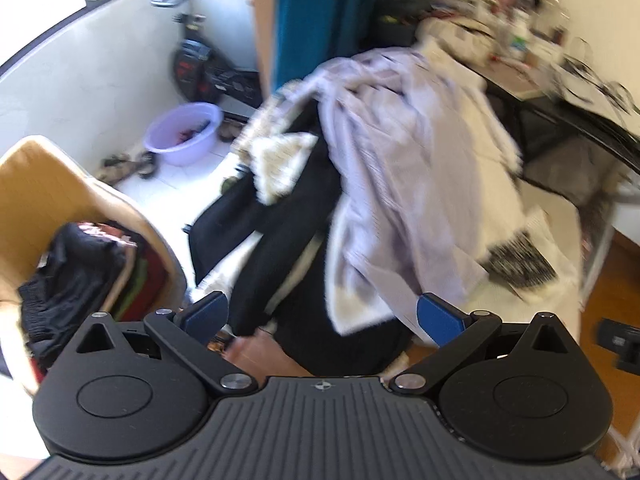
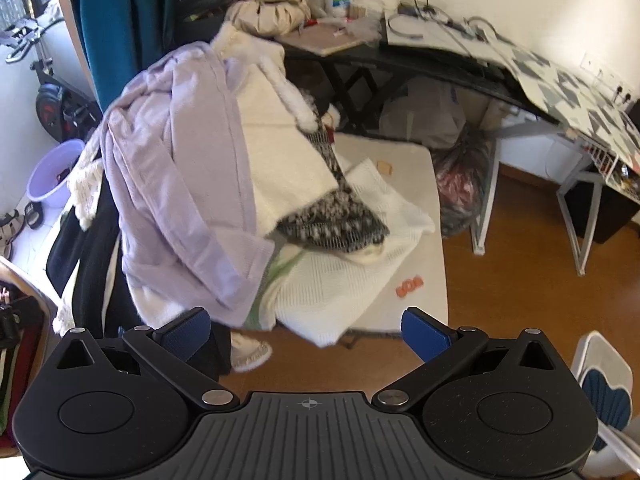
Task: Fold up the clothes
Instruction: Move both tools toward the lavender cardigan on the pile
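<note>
Short of the clothes pile [image 2: 192, 184], my left gripper [image 1: 322, 314] and right gripper [image 2: 306, 330] hover, jaws apart and empty, probably ready to take a garment.

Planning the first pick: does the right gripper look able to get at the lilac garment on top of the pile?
Probably yes: the right gripper is open, and the lilac garment drapes uncovered over the pile, facing it.
</note>
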`<move>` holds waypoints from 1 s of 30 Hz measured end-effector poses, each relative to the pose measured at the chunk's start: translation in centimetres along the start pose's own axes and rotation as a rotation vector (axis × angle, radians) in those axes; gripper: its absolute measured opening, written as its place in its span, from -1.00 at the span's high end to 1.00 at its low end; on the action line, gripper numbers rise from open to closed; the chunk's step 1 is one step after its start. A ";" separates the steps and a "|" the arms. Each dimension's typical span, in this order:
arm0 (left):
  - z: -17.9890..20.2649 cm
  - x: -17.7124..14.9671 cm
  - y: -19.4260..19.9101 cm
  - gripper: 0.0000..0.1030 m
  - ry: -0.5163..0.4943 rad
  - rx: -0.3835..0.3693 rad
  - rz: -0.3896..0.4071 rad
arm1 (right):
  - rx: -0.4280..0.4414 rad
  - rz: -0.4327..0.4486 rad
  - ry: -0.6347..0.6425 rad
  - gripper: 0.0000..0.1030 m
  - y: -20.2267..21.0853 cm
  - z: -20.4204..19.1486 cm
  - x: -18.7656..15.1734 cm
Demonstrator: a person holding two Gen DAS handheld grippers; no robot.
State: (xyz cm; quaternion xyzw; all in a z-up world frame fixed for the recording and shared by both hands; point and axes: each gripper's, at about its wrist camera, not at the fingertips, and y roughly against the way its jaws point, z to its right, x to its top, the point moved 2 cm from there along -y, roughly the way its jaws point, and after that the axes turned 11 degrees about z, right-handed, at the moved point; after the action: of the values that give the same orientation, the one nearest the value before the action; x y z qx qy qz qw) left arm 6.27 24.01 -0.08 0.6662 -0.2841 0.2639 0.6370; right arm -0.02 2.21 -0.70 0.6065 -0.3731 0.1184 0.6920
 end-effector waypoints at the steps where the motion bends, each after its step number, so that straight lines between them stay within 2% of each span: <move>1: -0.4 0.5 -0.2 -0.99 0.014 0.013 0.008 | 0.001 0.015 -0.003 -0.99 0.0 0.1 0.4; 4: -1.5 1.8 -0.7 -0.99 0.047 -0.026 0.032 | 0.027 0.056 -0.026 -0.99 -0.4 0.8 2.2; 9: -2.8 3.6 -1.3 -0.99 0.093 0.045 0.182 | 0.036 0.154 -0.042 -0.99 -1.8 2.2 5.6; 12: -3.4 4.6 -2.4 -0.99 0.186 0.072 0.237 | -0.028 0.233 -0.004 -0.99 -3.5 2.5 7.7; 15: -3.7 5.6 -4.3 -0.99 0.301 0.039 0.212 | -0.038 0.266 0.035 -0.99 -6.1 2.4 9.3; 16: -3.5 6.1 -5.0 -0.99 0.312 0.050 0.186 | -0.027 0.262 0.038 -0.99 -7.2 2.5 9.8; 19: -2.0 7.3 -7.5 -0.99 0.258 0.101 0.114 | 0.063 0.227 0.023 -0.99 -10.4 3.2 11.2; 20: -1.3 7.5 -8.1 -0.99 0.242 0.097 0.105 | 0.092 0.217 0.019 -0.99 -11.5 3.4 11.6; 22: -0.1 8.0 -9.4 -0.99 0.239 0.085 0.098 | 0.114 0.243 0.031 -0.99 -13.0 3.9 12.4; 25: 1.2 8.8 -11.0 -0.99 0.229 0.139 0.089 | 0.149 0.282 0.048 -0.98 -15.3 4.8 13.6; 29: 3.2 10.0 -13.0 -0.99 0.134 0.207 0.069 | 0.194 0.332 0.070 -0.98 -18.4 5.9 15.2; 30: 3.7 10.2 -13.5 -0.99 0.115 0.209 0.057 | 0.200 0.318 0.069 -0.98 -19.3 6.0 15.7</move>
State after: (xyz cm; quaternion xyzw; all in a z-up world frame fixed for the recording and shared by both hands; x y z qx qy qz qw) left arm 23.02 20.22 -2.40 0.7044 -0.2369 0.3479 0.5715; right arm 20.55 -12.50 -4.96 0.6012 -0.4268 0.2833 0.6133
